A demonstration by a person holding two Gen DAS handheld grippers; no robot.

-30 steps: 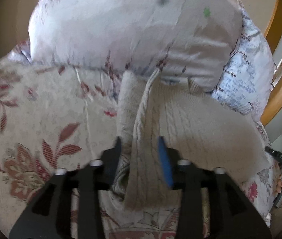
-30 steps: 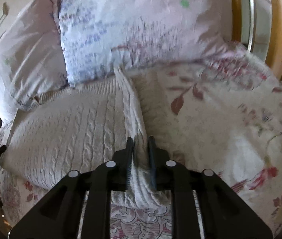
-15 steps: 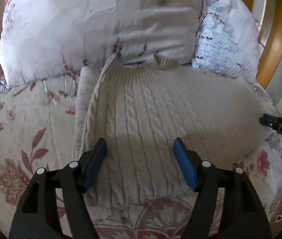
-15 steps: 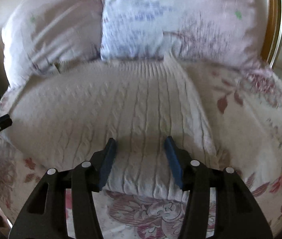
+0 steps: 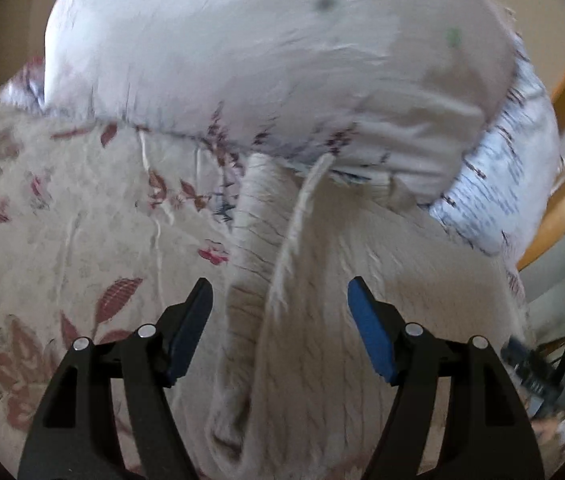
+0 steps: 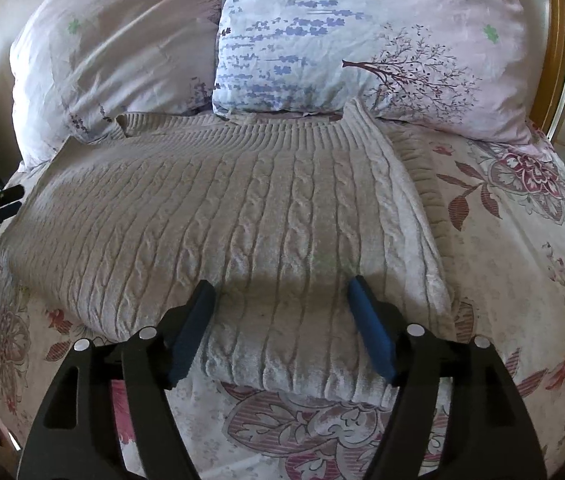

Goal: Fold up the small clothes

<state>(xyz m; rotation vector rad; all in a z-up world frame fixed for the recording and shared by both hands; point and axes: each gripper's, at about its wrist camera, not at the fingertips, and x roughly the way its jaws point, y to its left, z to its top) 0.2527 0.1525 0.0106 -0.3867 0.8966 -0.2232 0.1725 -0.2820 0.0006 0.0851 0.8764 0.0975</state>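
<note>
The right claw [image 6: 280,320] is seen opening, nothing clamped, the sweater [image 6: 222,220] spread on the bed [image 6: 522,240] just ahead, cables running away. The left claw [image 5: 278,320] is held apart over its side fold.

Sweater [image 6: 242,216]: thick cream cable-knit, soft, nubbly, matt; ribbed at collar & edge. Bedspread [image 6: 522,240]: woven cloth w/ red-pink floral print, matt, slightly creased. Pillows [image 6: 362,40]: thin smooth cotton-like fabric, wrinkled, pale w/ printed sprigs. Bed frame [image 6: 554,60]: varnished wood, glossy, w/ a shiny strip alongside. Right tool [image 6: 280,320]: black matt plastic arms, blue pads [image 6: 370,332] that look rubbery, bright metal pins. Left tool [image 5: 280,320]: same build; view blurred.
</note>
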